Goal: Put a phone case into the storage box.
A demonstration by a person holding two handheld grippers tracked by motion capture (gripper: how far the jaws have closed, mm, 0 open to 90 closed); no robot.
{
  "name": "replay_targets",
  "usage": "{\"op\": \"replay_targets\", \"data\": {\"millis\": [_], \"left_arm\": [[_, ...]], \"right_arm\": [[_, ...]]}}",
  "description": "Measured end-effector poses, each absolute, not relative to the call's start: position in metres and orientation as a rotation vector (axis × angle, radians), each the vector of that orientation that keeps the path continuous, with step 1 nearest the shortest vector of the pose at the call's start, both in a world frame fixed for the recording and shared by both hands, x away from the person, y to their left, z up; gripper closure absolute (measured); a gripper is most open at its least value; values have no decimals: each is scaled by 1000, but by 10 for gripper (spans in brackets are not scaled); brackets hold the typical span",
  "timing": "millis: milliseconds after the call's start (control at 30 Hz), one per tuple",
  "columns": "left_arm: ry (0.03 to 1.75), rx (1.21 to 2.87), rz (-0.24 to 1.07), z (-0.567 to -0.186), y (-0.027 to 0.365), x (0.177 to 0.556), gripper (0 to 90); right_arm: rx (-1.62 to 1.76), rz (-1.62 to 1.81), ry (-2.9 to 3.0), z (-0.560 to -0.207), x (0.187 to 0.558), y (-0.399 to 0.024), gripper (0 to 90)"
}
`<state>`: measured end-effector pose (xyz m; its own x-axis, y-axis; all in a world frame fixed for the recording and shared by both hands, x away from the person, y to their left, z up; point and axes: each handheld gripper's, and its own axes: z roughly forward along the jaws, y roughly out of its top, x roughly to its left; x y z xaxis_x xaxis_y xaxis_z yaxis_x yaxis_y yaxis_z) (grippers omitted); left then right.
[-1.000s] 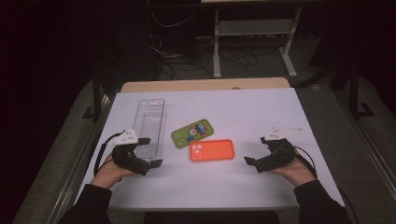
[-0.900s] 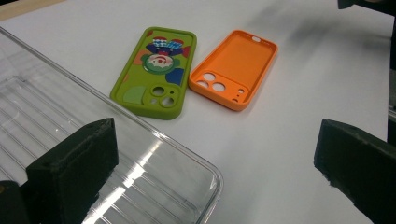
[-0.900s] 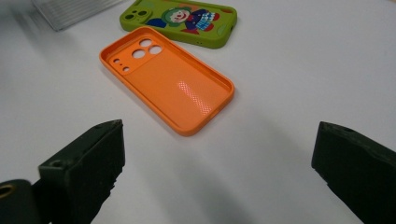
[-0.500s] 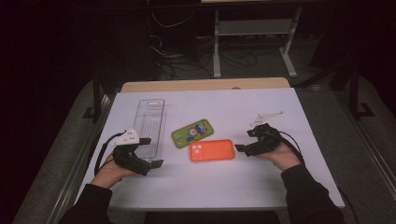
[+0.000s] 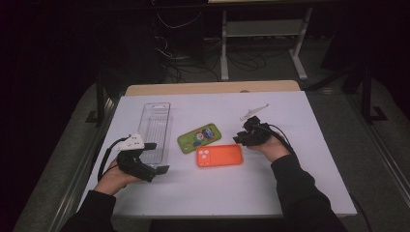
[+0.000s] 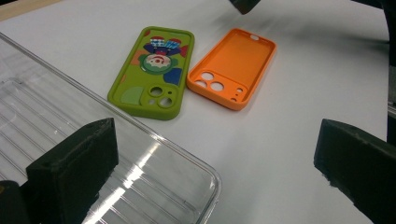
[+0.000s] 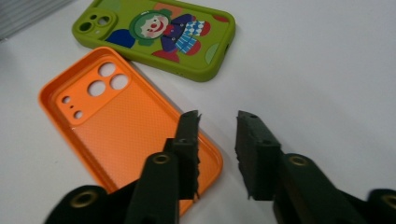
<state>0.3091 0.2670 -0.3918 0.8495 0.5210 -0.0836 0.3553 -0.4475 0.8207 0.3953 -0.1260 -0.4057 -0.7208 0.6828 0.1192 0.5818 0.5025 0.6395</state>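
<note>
The right gripper (image 7: 217, 126) hangs over the near right corner of the orange case (image 7: 121, 121), its jaws drawn in to a narrow gap after having just been closing. One jaw stands above the case's inside, close to the rim; the other stands past the rim, over bare tabletop (image 7: 327, 70). The rim lies roughly under the gap, but nothing is pinched between the pads, and whether either jaw touches the case cannot be told. In the high view the right gripper (image 5: 244, 137) sits at the right end of the orange case (image 5: 220, 155), with the person's right hand (image 5: 270, 147) behind it.

The orange case lies flat near the middle of the tabletop (image 5: 300, 183), open side up, camera holes toward the left. Just beyond it, touching or nearly so at one corner, lies the green case (image 5: 199, 137) with a clown picture, back up and slightly skewed.

Left of the orange case, well apart, the left gripper (image 5: 157, 157) rests low in the left hand (image 5: 113, 176), jaws spread wide and holding nothing. In the left gripper view one jaw stands over the corner of a clear tray (image 6: 140, 177) and the other over bare tabletop. The tray (image 5: 155, 128) lies lengthwise, left of the green case (image 6: 152, 74).
</note>
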Motion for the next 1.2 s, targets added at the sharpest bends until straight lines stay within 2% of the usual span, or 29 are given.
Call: {"op": "replay_targets", "data": {"millis": [33, 67, 133, 167, 733, 1200], "left_arm": [[638, 2085, 223, -392, 267, 309, 0], [639, 2082, 225, -392, 267, 309, 0], [653, 2058, 214, -392, 266, 308, 0], [653, 2059, 216, -393, 266, 308, 0], [662, 2052, 208, -393, 267, 308, 0], [658, 2059, 208, -393, 265, 306, 0]], "right_arm": [[1099, 1016, 2591, -406, 395, -126, 739], [1109, 1016, 2593, -410, 400, -122, 805], [1106, 1012, 2604, -412, 402, -121, 834], [1107, 1004, 2622, -416, 406, -117, 878], [1035, 872, 2737, -430, 424, -108, 884], [969, 866, 2790, -429, 401, -116, 885]]}}
